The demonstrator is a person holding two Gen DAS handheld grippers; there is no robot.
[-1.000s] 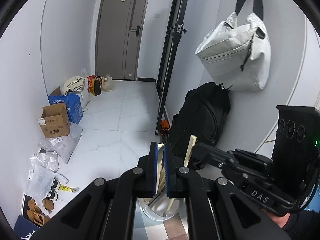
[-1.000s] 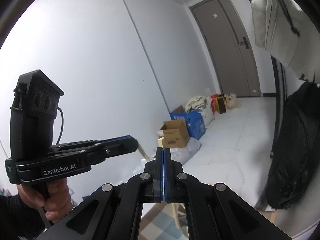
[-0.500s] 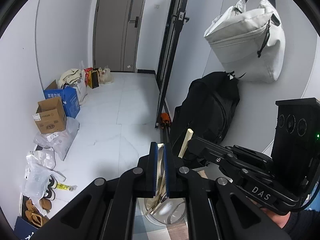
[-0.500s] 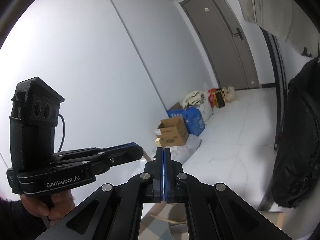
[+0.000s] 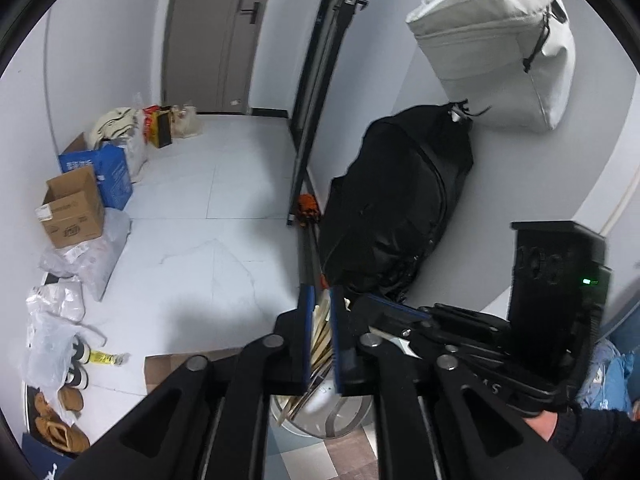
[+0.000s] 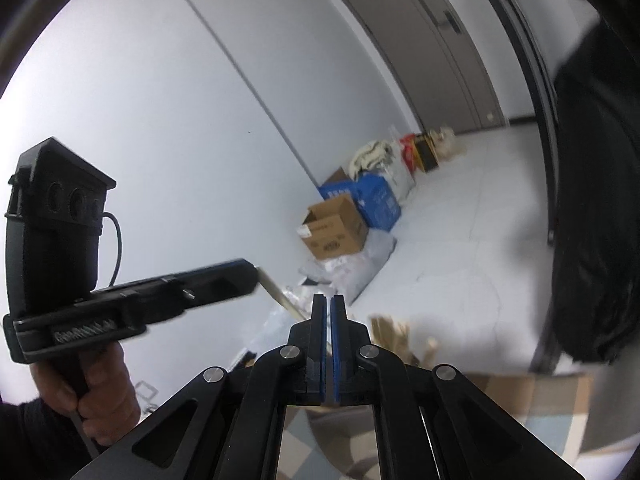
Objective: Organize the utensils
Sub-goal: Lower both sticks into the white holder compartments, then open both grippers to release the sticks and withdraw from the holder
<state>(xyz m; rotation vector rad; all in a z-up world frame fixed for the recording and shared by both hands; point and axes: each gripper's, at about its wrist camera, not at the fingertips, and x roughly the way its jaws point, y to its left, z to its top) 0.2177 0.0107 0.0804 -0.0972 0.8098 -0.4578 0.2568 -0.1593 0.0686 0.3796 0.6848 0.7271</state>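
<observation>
Both grippers have sunk toward the metal utensil cup [image 5: 320, 420], their jaws just parting a little. Left gripper [image 5: 321, 316] stands slightly open around pale wooden utensils [image 5: 320, 332] leaning in the cup; whether the pads press them I cannot tell. Right gripper [image 6: 329, 312] shows a thin gap with nothing between. Beyond lie a black backpack [image 5: 396, 208] and cardboard box [image 5: 72, 212]

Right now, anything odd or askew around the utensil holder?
Nothing spilled or broken. The wooden utensils lean at mixed angles in the metal holder rather than standing straight. The floor beyond is cluttered: cardboard box, plastic bags, shoes.
</observation>
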